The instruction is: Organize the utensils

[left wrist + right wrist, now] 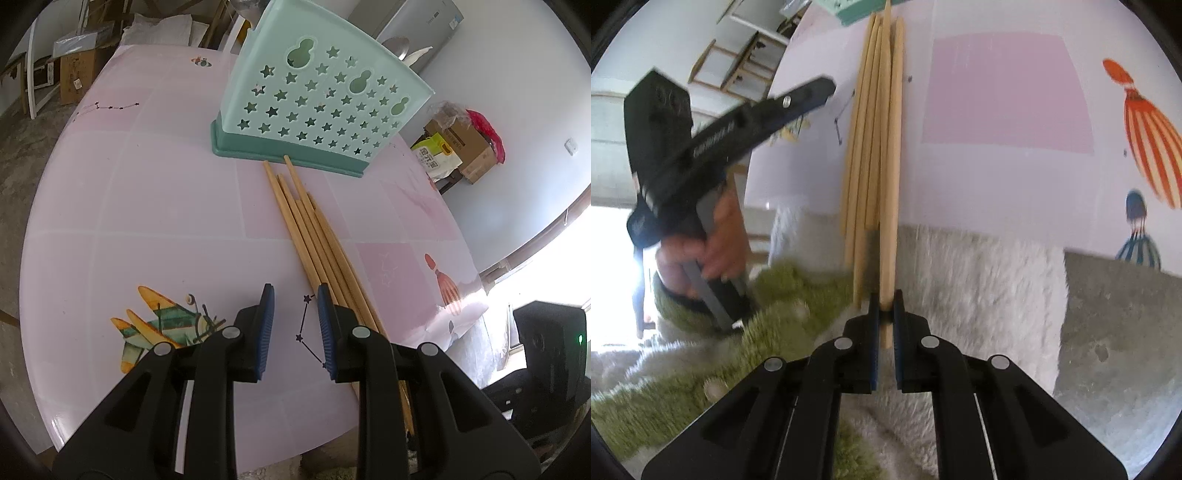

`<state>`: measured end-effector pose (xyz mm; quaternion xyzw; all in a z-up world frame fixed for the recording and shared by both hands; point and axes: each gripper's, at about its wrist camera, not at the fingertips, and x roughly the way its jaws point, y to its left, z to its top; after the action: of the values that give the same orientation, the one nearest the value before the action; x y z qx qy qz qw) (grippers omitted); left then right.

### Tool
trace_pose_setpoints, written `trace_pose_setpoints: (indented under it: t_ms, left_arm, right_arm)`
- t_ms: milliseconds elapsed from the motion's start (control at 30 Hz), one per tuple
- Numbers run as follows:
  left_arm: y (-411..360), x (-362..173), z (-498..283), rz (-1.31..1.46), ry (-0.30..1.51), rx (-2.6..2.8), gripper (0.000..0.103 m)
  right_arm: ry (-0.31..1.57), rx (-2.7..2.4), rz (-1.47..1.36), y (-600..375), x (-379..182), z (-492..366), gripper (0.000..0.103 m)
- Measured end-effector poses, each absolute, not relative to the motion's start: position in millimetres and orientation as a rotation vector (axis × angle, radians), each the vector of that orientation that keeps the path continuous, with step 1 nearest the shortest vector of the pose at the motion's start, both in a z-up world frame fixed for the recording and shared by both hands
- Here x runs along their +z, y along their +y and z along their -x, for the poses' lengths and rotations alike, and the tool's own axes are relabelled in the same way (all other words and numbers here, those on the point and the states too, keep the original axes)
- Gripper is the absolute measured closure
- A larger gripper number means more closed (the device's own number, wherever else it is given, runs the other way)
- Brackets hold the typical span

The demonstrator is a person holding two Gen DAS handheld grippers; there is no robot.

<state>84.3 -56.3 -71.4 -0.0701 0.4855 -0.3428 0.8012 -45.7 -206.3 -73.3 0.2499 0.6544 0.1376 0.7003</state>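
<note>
Before the green holder (317, 99), wooden chopsticks (314, 229) lie bundled, butts overhanging the counter (147, 206). Right gripper (885, 314) pinches one butt; left gripper (295, 325) hangs part-open, empty. Light, stiff, smooth sticks: probably best gripped near the thick end.

pink table (147, 206) carries chopsticks (314, 236) and a green holder (314, 107).

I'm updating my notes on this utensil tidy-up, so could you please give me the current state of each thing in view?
Right gripper: shut on one chopstick at its near end, past the table edge.
Left gripper: open, empty, above the table.
Chopstick bundle: lying flat, far tips at the holder's base.
Utensil holder: upright; spoons stand in it.
</note>
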Motion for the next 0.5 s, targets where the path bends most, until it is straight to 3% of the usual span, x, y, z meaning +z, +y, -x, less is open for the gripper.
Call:
trace_pose_setpoints:
  t_ms: [267, 333, 400, 500]
  left_arm:
    - [-52, -70, -85, 0.162, 1.038, -0.722, 0.081]
    - [-51, -69, -85, 0.16, 1.033, -0.725, 0.081]
    - [-50, -69, -85, 0.16, 1.028, -0.73, 0.081]
    - [-53, -69, -86, 0.151, 1.021, -0.742, 0.081]
  right_arm:
    - [1.395, 0.263, -0.617, -226, -66, 15, 0.095]
    - [1.387, 0.239, -0.582, -228, -61, 16, 0.091]
    - [1.362, 0.209, -0.56, -235, -52, 19, 0.078]
    - [1.312, 0.151, -0.527, -245, -42, 25, 0.075]
